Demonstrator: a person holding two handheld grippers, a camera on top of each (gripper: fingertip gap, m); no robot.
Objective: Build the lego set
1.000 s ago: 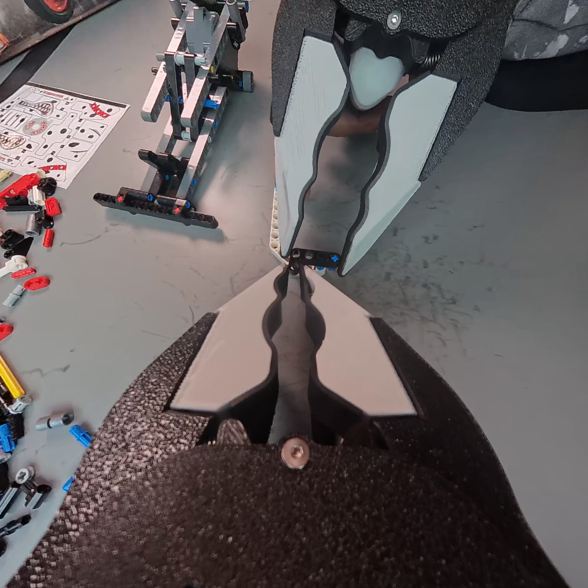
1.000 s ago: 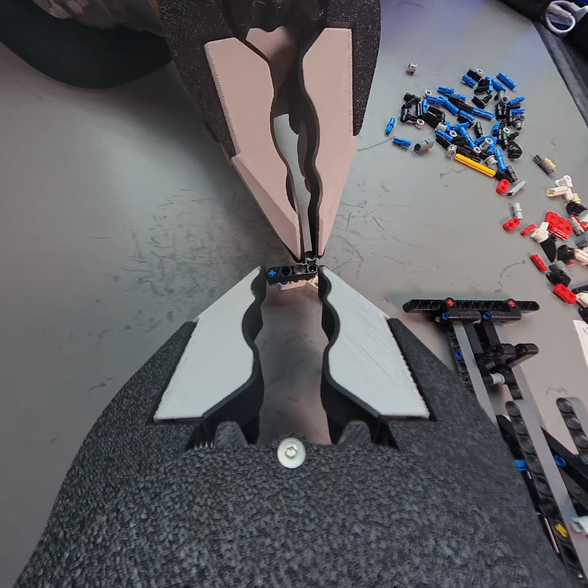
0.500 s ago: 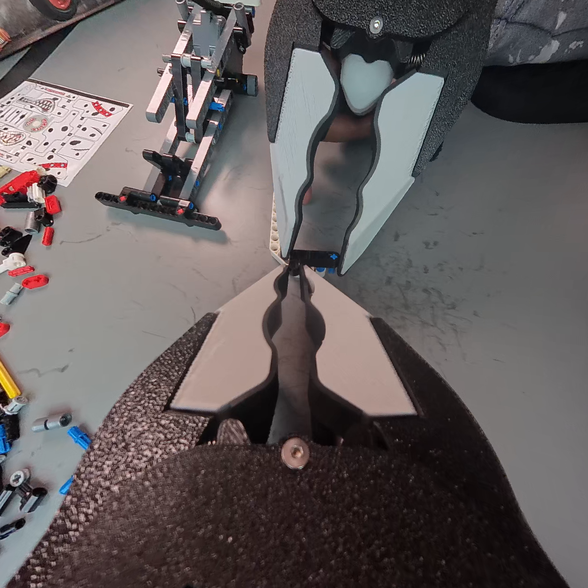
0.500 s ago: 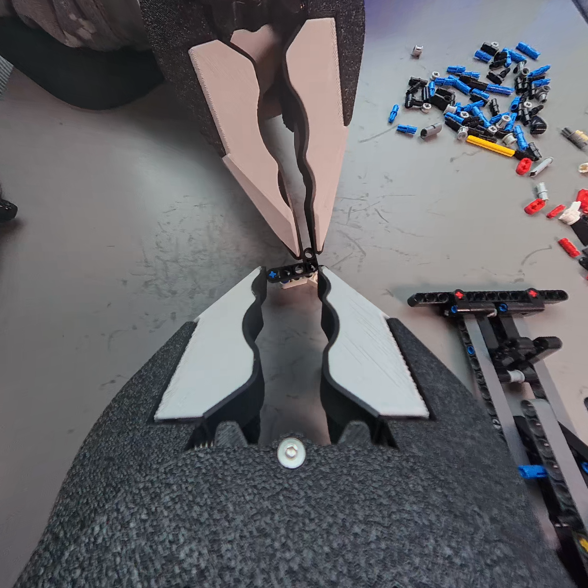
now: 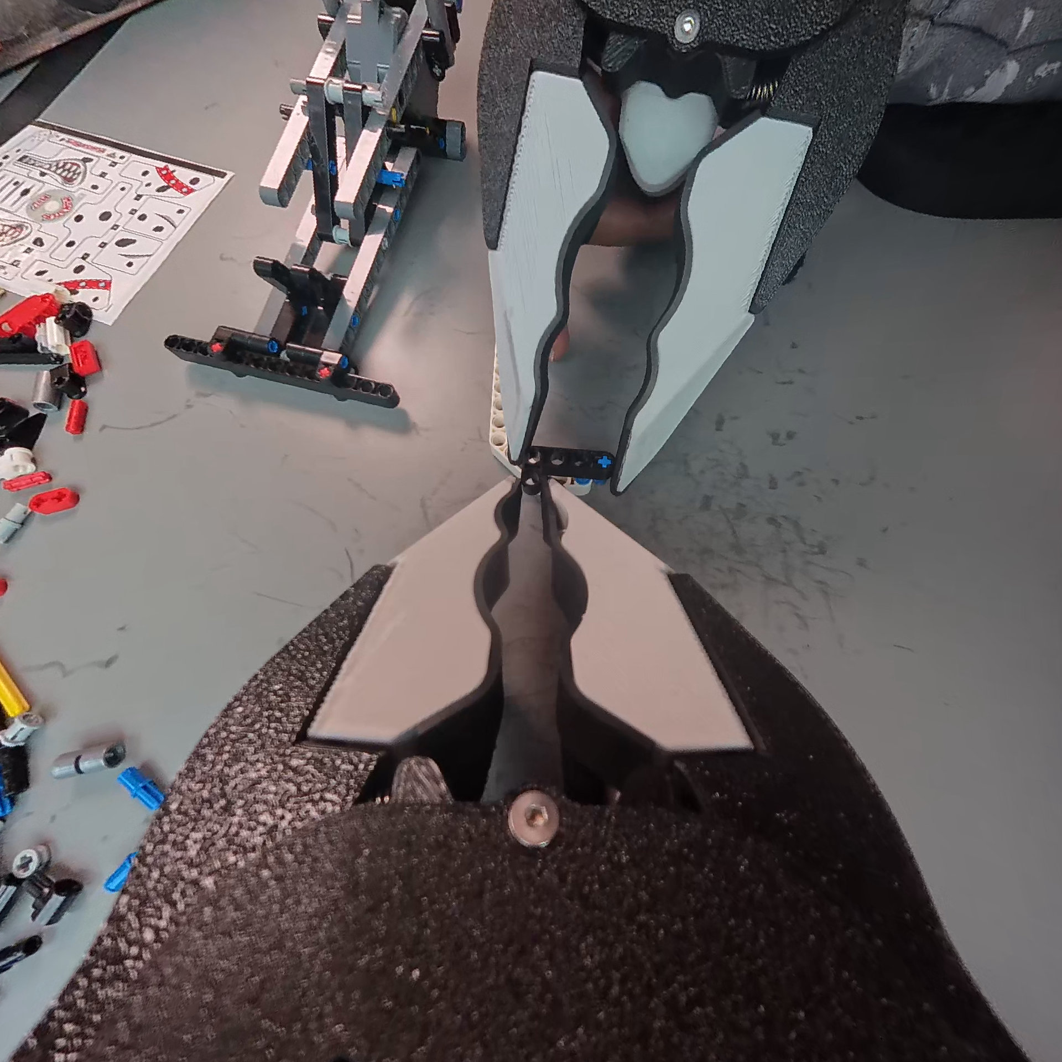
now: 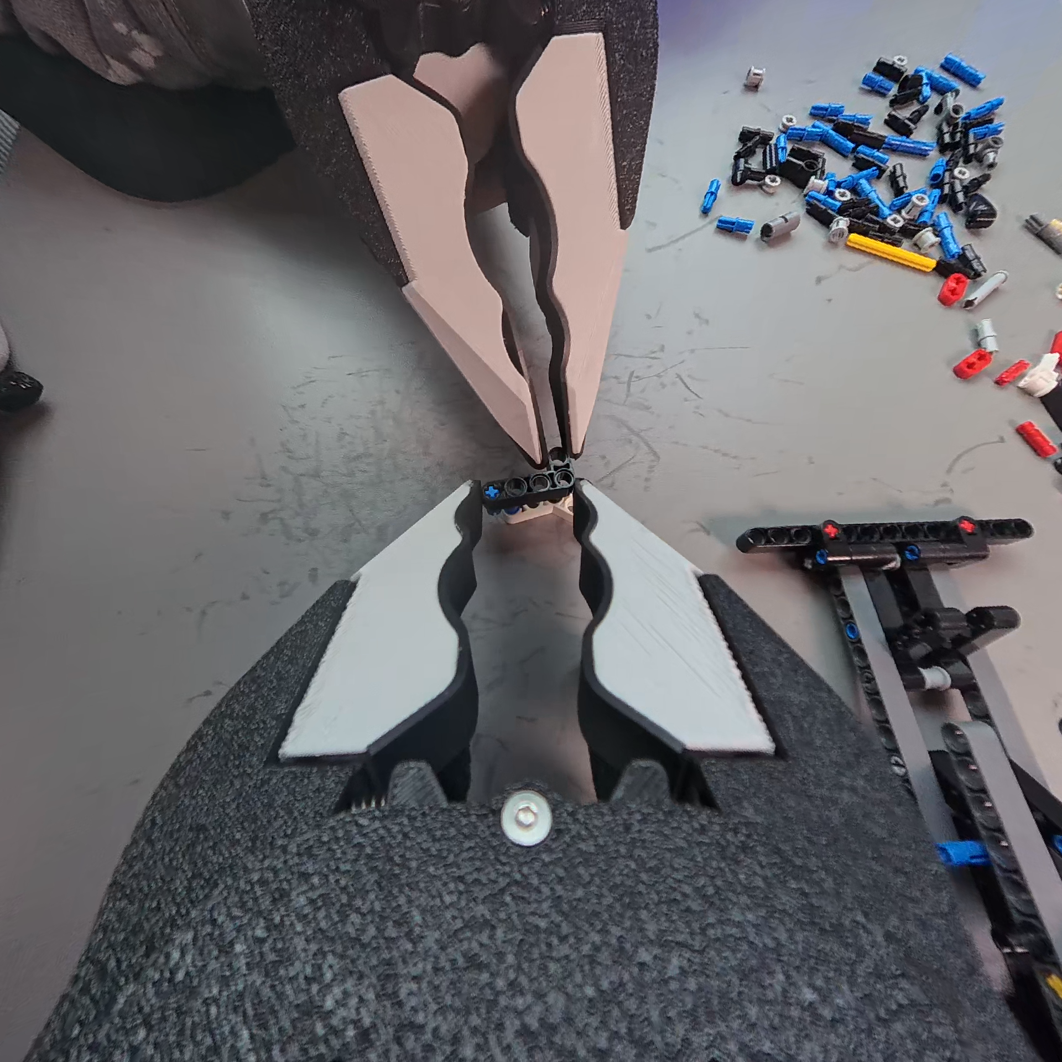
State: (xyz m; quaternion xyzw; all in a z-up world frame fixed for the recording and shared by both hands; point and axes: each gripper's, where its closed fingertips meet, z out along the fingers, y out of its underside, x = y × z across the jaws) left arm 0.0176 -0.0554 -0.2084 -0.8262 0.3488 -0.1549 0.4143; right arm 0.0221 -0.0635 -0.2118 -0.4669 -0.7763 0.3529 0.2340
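The table carries one half-built chassis, cut off at the frame edge in both views, left of the left gripper, with a sticker sheet and loose parts, too many and too jumbled to count, beyond it. The right gripper clamps one black beam by its ends, above the table between the two grippers. The left gripper pinches a small black piece at the beam's end, perhaps a pin, mostly hidden by its tips; a white part lies half hidden behind the right gripper.
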